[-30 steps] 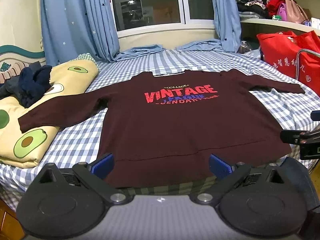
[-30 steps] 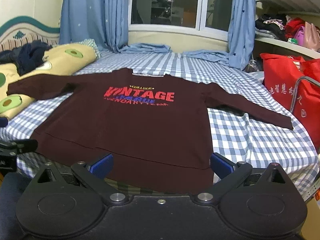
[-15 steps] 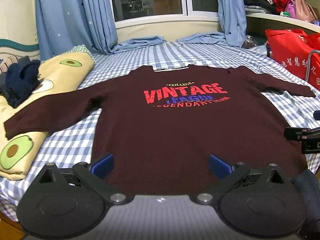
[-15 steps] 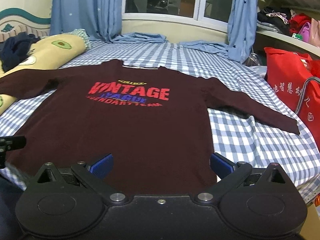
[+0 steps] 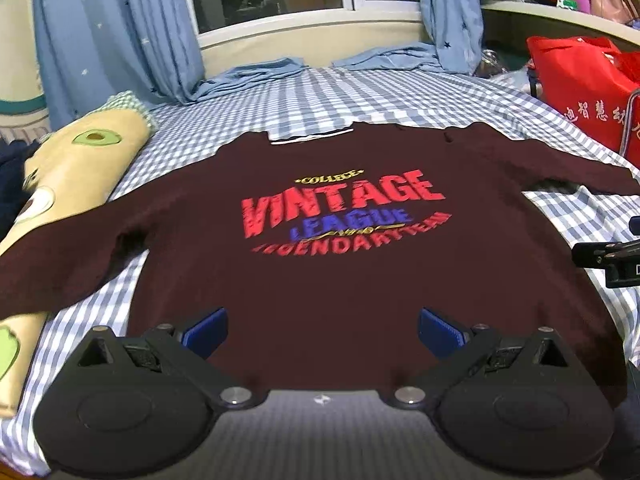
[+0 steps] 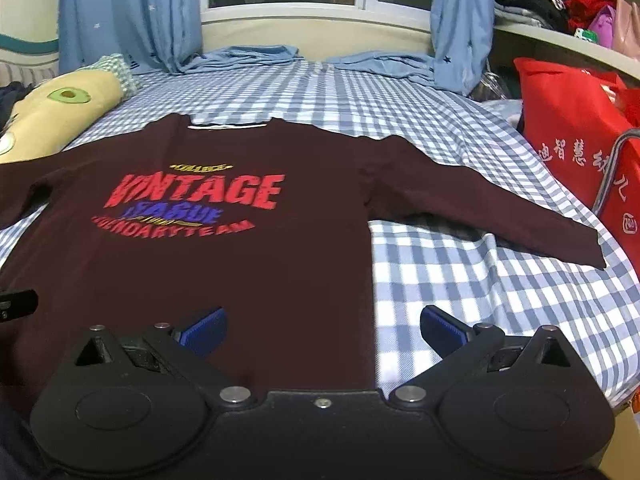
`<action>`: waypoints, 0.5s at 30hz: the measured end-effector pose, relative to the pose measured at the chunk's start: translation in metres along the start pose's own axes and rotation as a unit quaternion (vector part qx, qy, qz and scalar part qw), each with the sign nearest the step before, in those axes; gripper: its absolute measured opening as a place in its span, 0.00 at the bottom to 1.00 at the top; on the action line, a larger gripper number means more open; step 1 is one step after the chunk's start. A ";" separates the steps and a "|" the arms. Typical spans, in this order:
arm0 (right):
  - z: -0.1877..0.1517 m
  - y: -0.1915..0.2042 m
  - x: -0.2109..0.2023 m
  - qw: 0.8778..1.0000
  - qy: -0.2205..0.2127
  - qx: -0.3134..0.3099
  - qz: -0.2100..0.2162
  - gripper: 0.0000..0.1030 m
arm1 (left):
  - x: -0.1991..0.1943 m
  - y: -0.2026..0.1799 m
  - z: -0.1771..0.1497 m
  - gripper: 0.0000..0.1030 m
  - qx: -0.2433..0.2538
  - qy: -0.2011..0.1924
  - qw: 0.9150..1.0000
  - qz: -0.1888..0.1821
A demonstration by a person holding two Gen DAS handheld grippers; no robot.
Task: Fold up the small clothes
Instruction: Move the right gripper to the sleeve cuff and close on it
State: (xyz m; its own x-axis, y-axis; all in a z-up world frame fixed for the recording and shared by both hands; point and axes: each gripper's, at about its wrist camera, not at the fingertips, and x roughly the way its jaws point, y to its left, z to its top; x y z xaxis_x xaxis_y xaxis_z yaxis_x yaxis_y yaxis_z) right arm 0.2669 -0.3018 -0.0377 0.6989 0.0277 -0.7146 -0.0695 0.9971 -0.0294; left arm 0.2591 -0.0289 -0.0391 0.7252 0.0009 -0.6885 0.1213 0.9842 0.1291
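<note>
Maroon fabric fills the middle of both wrist views: a long-sleeved sweatshirt [image 5: 320,264] lies flat, front up, on the blue-and-white checked bed [image 6: 460,280], neckline toward the window and hem toward me. Its chest print reads "VINTAGE LEAGUE" in red and blue.

Left to right:

1. A yellow avocado-print pillow [image 5: 76,176] lies along the left edge of the bed. The left sleeve [image 5: 60,264] extends outward and rests over this pillow.
2. My left gripper [image 5: 322,330] hovers above the lower body of the sweatshirt. Its blue-padded fingers [image 5: 206,330] are spread wide and hold nothing. Both fingertips appear over maroon fabric; contact cannot be confirmed.
3. My right gripper [image 6: 322,330] hovers above the lower right side of the garment. Its fingers [image 6: 442,330] are likewise spread wide and empty. The left fingertip sits over fabric, the right fingertip over bare checked sheet, with the garment's side edge between them.
4. The right sleeve [image 6: 480,212] extends diagonally across the sheet, cuff pointing toward the right edge of the bed.
5. A red bag [image 6: 576,136] with white characters stands beside the bed at far right.

Blue curtains [image 5: 116,36] hang at the window, their ends pooled on the far side of the bed.
</note>
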 end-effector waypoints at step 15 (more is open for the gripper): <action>0.030 -0.102 0.039 0.997 0.001 0.060 -0.048 0.99 | 0.039 -0.067 0.064 0.99 0.043 -0.002 0.999 -0.033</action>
State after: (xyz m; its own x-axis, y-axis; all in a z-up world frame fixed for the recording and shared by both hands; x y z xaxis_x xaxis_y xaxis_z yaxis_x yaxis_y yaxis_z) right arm 0.3228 -0.4003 -0.0411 0.6966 -0.0689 -0.7142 0.0834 0.9964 -0.0148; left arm 0.3229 -0.1061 -0.0292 0.7162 -0.0644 -0.6949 0.2263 0.9634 0.1439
